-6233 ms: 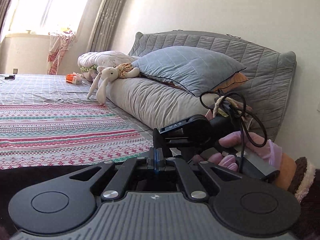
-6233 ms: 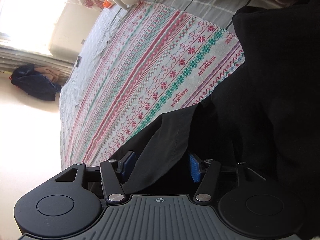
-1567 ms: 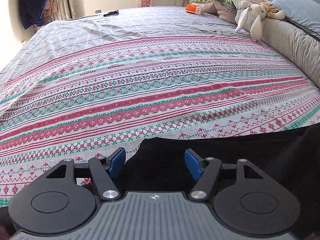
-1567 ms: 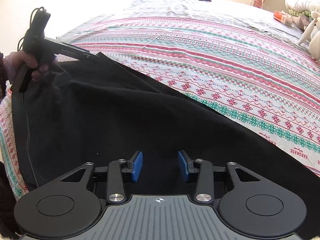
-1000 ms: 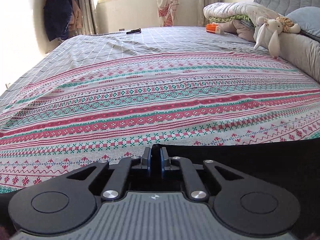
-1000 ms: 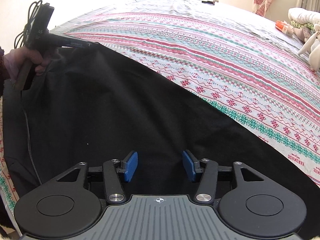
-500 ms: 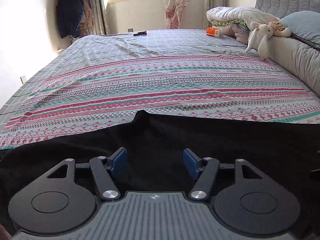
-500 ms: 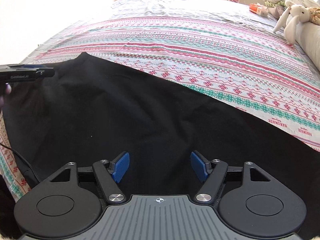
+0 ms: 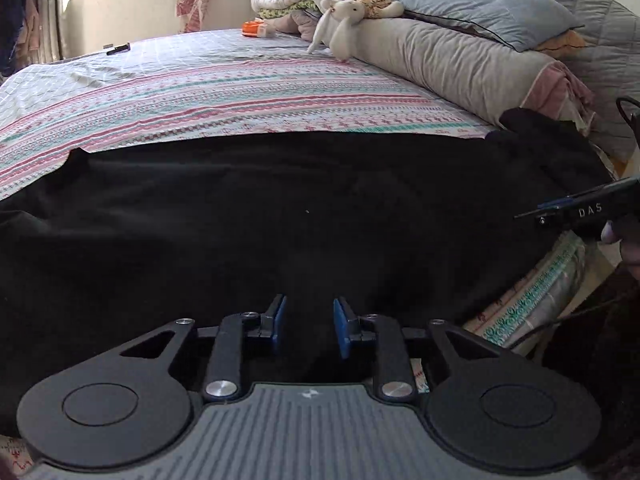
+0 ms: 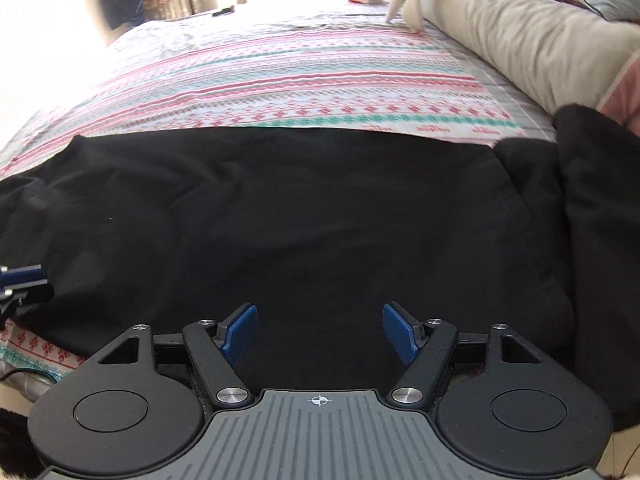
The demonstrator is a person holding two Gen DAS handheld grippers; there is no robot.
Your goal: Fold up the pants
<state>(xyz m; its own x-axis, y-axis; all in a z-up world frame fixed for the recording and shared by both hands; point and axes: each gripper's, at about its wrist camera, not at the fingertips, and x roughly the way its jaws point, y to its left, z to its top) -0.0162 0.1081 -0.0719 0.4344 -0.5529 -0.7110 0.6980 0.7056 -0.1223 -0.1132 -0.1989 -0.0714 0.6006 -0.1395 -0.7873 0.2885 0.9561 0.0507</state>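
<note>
The black pants (image 9: 304,208) lie flat across the near edge of the bed (image 9: 248,92). Both grippers, left gripper (image 9: 308,328) and right gripper (image 10: 319,334), have fingers spread above the cloth, holding nothing

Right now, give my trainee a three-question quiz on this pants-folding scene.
1. True or false: the black pants lie spread across the striped blanket.
2. Which tool's fingers stand wider apart: the left tool or the right tool?
3. What toy lies against the long grey bolster? A) doll B) white plush rabbit C) ball

Key: 1 true. 2 the right tool. 3 B.
</note>
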